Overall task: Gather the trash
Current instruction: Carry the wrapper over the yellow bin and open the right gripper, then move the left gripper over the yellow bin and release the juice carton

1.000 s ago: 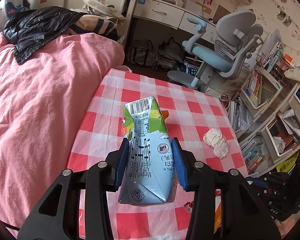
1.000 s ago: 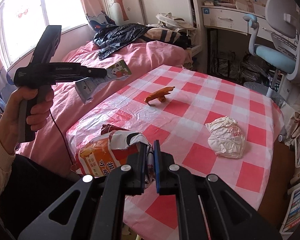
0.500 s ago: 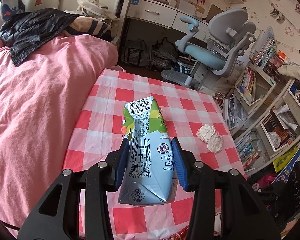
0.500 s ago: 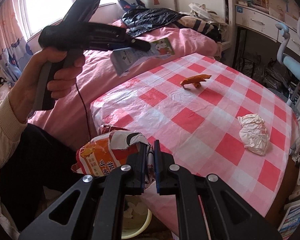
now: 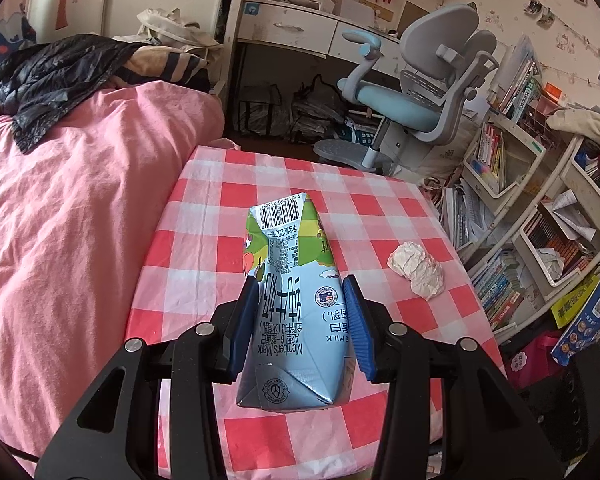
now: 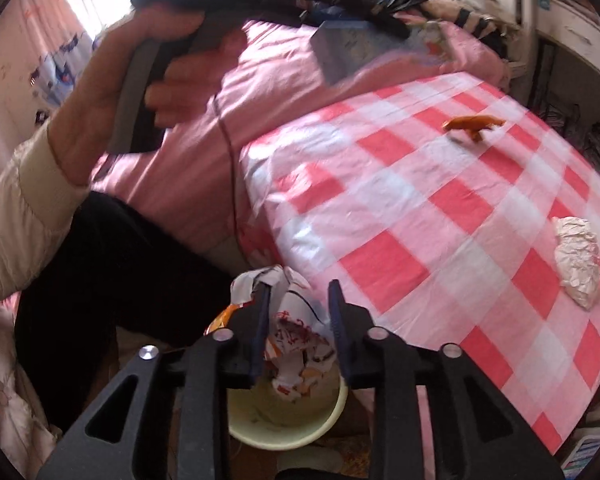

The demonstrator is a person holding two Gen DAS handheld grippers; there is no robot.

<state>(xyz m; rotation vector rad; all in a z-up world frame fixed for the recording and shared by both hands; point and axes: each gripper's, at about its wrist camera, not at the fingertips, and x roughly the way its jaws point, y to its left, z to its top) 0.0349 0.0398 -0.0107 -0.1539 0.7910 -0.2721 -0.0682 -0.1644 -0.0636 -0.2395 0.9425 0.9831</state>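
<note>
Above bin (image 6: 288,420), wrapper (image 6: 296,344) between opening jaws

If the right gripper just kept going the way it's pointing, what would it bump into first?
Probably the crumpled snack wrapper dropping between its opening fingers, then the pale yellow bin right below. Depth is hard to judge through this lens.

Right gripper (image 6: 296,312), previously clamped shut on the orange snack wrapper (image 6: 296,344) at the table edge, has shifted off the table; its jaws are opening, wrapper loose between them above the pale bin (image 6: 332,420), newly at lower centre. The left hand (image 6: 140,76) now fills the upper left, blurred.
</note>
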